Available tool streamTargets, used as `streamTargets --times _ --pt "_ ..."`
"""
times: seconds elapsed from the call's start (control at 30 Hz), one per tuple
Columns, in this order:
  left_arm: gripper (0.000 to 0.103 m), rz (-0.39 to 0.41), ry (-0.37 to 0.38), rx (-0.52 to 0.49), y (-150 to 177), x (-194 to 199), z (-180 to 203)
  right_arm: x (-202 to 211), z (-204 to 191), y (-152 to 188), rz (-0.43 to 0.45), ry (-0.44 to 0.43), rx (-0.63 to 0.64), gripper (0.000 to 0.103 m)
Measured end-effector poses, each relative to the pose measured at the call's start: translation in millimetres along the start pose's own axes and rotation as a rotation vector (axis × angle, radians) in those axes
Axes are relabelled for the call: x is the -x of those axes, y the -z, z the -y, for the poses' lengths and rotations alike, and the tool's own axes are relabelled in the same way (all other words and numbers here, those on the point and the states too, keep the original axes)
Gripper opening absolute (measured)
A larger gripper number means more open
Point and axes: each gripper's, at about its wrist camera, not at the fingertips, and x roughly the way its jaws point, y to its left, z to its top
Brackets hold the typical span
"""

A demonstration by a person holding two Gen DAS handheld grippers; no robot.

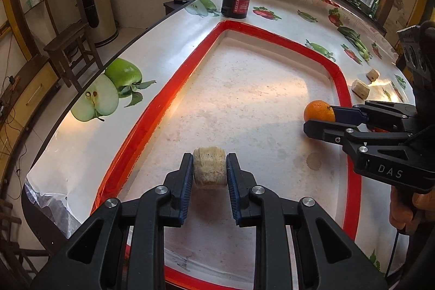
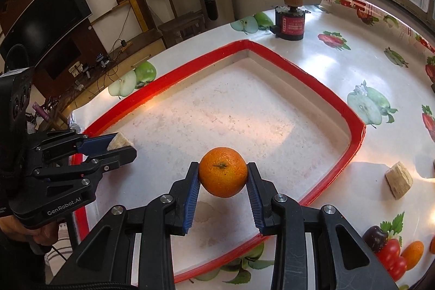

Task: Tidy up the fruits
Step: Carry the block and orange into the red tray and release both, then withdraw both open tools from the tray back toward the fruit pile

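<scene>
A black can (image 1: 235, 4) with a red label stands at the top of the frame, past the red-edged tray (image 1: 342, 83). Two pale chunks (image 1: 361, 89) lie outside the tray at the right. Inside the tray only the held things show. The left gripper (image 1: 209, 170) squeezes a pale round chunk (image 1: 209, 166) at bottom middle. The right gripper (image 2: 223, 175) pinches the orange (image 2: 223, 171) tight over the tray. Only the right wrist view shows a television (image 2: 46, 15), upper left.
</scene>
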Motion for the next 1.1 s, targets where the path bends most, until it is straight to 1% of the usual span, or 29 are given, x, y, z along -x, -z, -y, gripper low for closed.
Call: streamTargets --times 0.1,0.2,0.23,0.27,0.3,0.33,0.37,0.4,0.53,0.73,1.1 --pt "0.022 -0.007 -0.011 -0.006 1 -4 1 -9 2 1 -0.023 0.007 0.002 0.036" --pt "0.023 -0.008 -0.021 -0.006 1 -4 2 -9 -1 3 -0.021 0.016 0.021 0.039" --pt "0.027 -0.009 -0.022 -0.005 0 -3 3 -9 -2 2 -0.022 0.012 0.022 0.04" --pt "0.039 -0.011 -0.035 -0.004 0 -3 3 -9 -2 2 -0.022 0.011 0.021 0.043" --pt "0.046 -0.012 -0.055 -0.001 0 -4 3 -8 -2 2 -0.02 0.012 0.021 0.047" --pt "0.057 -0.007 -0.067 0.001 0 -2 2 -6 -2 1 -0.017 0.015 0.021 0.049" --pt "0.058 -0.001 -0.069 0.004 1 -1 1 -3 -3 1 -0.01 0.018 0.023 0.054" --pt "0.058 -0.001 -0.069 0.008 2 1 0 1 -3 2 -0.001 0.022 0.024 0.057" --pt "0.058 0.007 -0.072 0.015 3 8 -1 19 -1 3 0.031 0.019 0.014 0.057" --pt "0.058 0.027 -0.07 -0.005 4 20 9 50 2 12 0.08 0.019 -0.002 0.06" --pt "0.058 0.05 -0.047 -0.042 5 37 33 90 18 49 0.122 0.042 -0.062 0.064"
